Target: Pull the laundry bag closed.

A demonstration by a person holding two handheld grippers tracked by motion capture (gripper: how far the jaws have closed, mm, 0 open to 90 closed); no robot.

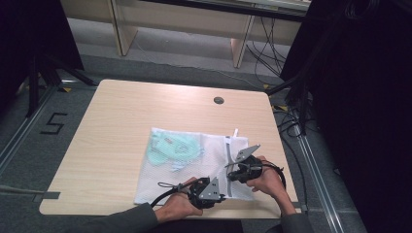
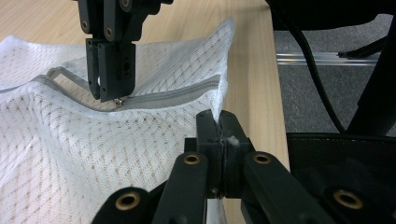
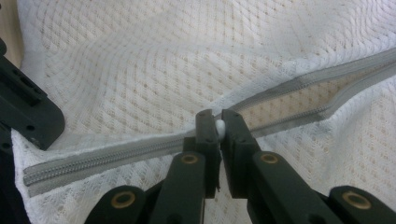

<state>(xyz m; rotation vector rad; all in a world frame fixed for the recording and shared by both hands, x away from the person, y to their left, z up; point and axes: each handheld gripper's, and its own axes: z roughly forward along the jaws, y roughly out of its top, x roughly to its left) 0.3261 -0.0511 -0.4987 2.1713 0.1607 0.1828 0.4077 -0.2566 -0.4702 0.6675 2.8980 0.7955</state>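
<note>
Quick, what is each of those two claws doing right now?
Left gripper: shut on the edge of the white mesh bag.
Right gripper: shut on the zipper pull of the bag's grey zipper.

Your white laundry bag of open-weave mesh cloth, grey woven zipper tape, matt black plastic jaws, smooth pale wood-grain desk.

Even, soft overhead light on the table, dark margins around it; gripper views blur close up.
</note>
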